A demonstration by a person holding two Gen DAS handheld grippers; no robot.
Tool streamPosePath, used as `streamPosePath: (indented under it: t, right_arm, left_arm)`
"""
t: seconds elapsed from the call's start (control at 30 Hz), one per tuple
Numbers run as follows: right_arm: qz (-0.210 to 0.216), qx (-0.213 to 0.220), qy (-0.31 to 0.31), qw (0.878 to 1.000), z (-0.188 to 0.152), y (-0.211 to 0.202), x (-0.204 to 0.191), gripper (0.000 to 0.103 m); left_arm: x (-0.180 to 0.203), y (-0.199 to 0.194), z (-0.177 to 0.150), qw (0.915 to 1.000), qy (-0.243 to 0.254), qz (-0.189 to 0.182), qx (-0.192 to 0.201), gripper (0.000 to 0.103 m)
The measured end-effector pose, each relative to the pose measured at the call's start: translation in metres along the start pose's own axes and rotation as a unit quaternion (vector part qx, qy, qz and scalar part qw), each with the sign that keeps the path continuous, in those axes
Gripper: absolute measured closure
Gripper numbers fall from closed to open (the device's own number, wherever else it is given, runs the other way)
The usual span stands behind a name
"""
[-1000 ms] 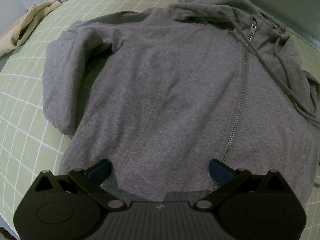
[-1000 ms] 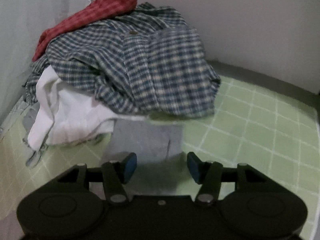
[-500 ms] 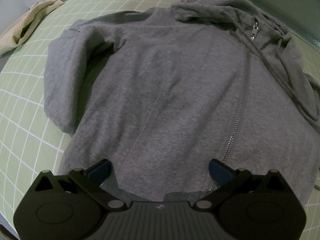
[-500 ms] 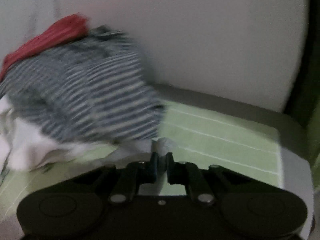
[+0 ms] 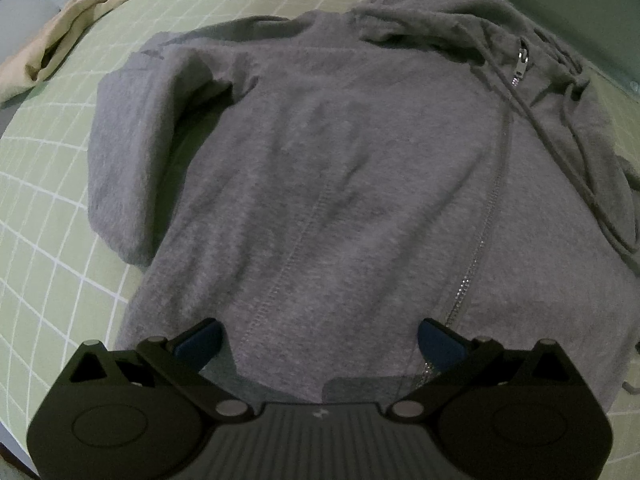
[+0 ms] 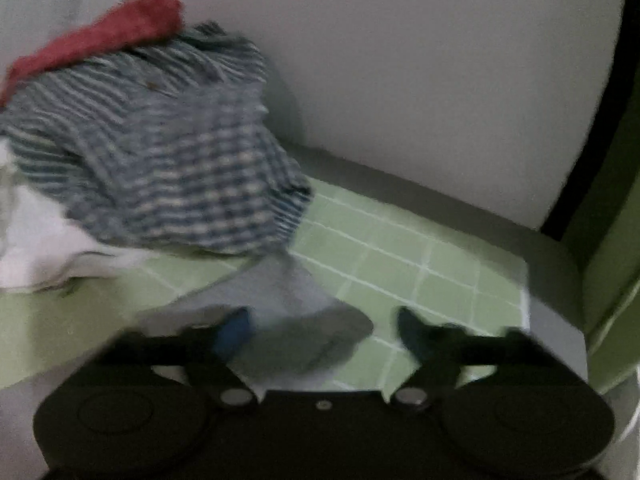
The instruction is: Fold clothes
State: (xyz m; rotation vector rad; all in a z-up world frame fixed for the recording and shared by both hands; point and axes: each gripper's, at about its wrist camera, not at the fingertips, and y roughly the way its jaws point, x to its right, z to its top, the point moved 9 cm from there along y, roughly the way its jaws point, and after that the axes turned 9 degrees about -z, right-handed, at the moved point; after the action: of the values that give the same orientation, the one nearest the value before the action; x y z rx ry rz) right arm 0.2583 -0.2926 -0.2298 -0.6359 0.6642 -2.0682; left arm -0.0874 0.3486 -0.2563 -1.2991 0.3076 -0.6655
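Nearest the left camera, the left gripper [image 5: 318, 344] is hanging over the bottom hem of a grey hoodie [image 5: 340, 184], its two blue-tipped fingers [image 5: 199, 342] spread wide apart and gripping nothing. The hoodie is lying flat, front up, on a green mat with a white grid [image 5: 48, 208]. Its zipper [image 5: 486, 220] is running from the hem near the gripper's right finger up toward the collar, closed, with the metal pull [image 5: 522, 58] resting near the neck. One sleeve [image 5: 128, 148] is lying folded down along the side of the body on the left of the view. A drawstring [image 5: 560, 136] is trailing across the chest on the right of the view. Farther off, the hood [image 5: 436, 8] is lying bunched at the top. Beyond the sleeve, a beige cloth [image 5: 60, 52] is sitting crumpled at the mat's far left edge.

The right view is blurring. Nearest that camera, the right gripper [image 6: 324, 330] is hovering with its fingers spread apart and clamping nothing, and a grey piece of cloth [image 6: 280, 300] is lying on the mat between and just past them; which garment it belongs to cannot be told. Farther back, a pile of clothes is sitting against a pale wall [image 6: 420, 72]: a white garment [image 6: 36, 236] at the bottom, a blue checked shirt [image 6: 160, 160] over it, and a red cloth [image 6: 96, 40] on top.
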Motion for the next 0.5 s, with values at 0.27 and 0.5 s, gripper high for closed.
streamPosePath:
  t: [0.27,0.5]
  right_arm:
    - [0.100,0.017,-0.023,0.995,-0.041,-0.107,-0.059,0.001]
    - [0.272,-0.013,-0.145,0.951,-0.155,-0.245,-0.174,0.001]
  left_arm:
    - [-0.032,-0.048,0.006,0.9965,-0.006,-0.049,0.068,0.000]
    - [-0.117,-0.098,0.027,0.9875,-0.006,-0.037,0.153,0.000]
